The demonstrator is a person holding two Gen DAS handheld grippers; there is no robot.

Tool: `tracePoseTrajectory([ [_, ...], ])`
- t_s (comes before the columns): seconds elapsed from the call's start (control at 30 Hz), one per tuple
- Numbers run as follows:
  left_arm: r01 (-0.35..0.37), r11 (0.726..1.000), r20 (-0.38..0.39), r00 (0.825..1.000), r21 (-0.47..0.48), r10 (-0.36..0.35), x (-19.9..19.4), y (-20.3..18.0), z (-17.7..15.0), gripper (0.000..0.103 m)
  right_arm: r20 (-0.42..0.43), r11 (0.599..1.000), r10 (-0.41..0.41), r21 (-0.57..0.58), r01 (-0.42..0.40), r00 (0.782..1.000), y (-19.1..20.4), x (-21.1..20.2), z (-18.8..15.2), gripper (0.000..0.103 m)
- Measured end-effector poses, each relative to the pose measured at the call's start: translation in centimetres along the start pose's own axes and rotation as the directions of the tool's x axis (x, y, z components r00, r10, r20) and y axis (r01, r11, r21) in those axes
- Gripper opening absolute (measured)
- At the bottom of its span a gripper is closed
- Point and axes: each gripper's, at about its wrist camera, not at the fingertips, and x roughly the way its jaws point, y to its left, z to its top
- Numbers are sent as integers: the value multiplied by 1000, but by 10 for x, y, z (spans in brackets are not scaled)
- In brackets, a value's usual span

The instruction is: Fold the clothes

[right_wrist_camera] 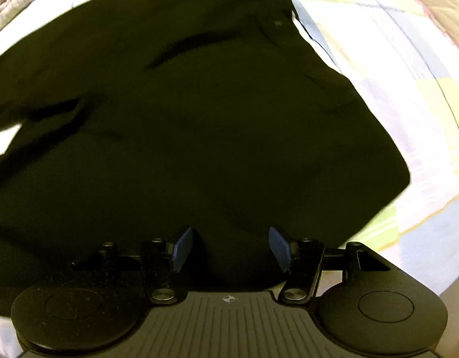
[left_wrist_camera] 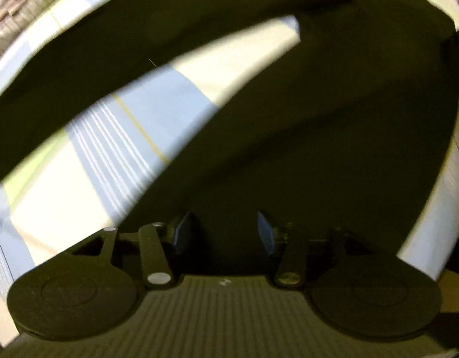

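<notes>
Left wrist view: left gripper (left_wrist_camera: 228, 229) with blue-padded fingers (left_wrist_camera: 183, 232) spread apart, nothing between them. It hangs over the near edge of a dark garment (left_wrist_camera: 319, 119), fabric directly below and ahead of the pads; whether the tips touch the cloth cannot be told. Frame is motion-blurred. The garment lies spread on a checked bedsheet (left_wrist_camera: 116, 137) in pale blue, cream and light green blocks with thin yellow lines. A long band of the dark fabric arcs across the upper left, leaving a wedge of bare sheet between it and the main body. A grey quilted blanket (left_wrist_camera: 11, 9) shows at the top left corner.

Right wrist view: right gripper (right_wrist_camera: 229, 244) likewise parted, pads (right_wrist_camera: 278, 247) holding nothing, poised over the same dark garment (right_wrist_camera: 199, 119), which fills most of the frame. Creases run across its upper part. The sheet (right_wrist_camera: 408, 89) shows along the right side, overexposed.
</notes>
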Motion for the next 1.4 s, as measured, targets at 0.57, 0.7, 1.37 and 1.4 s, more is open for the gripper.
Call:
tracePoseTrajectory([
  [0.57, -37, 980, -174, 985, -196, 3, -18, -60, -77, 54, -111, 944, 175, -264, -198, 978, 31, 2, 14, 77],
  [0.7, -61, 974, -155, 988, -218, 28, -46, -50, -95, 60, -94, 959, 132, -239, -151, 987, 47, -19, -2, 77],
  [1.37, -159, 847, 18, 981, -507, 195, -172, -36, -123, 75, 106, 936, 64, -352, -23, 992, 144, -186, -82, 78],
  [1.4, -167, 837, 18, 978, -521, 206, -179, -45, -125, 75, 109, 929, 71, -369, -26, 992, 144, -185, -85, 78],
])
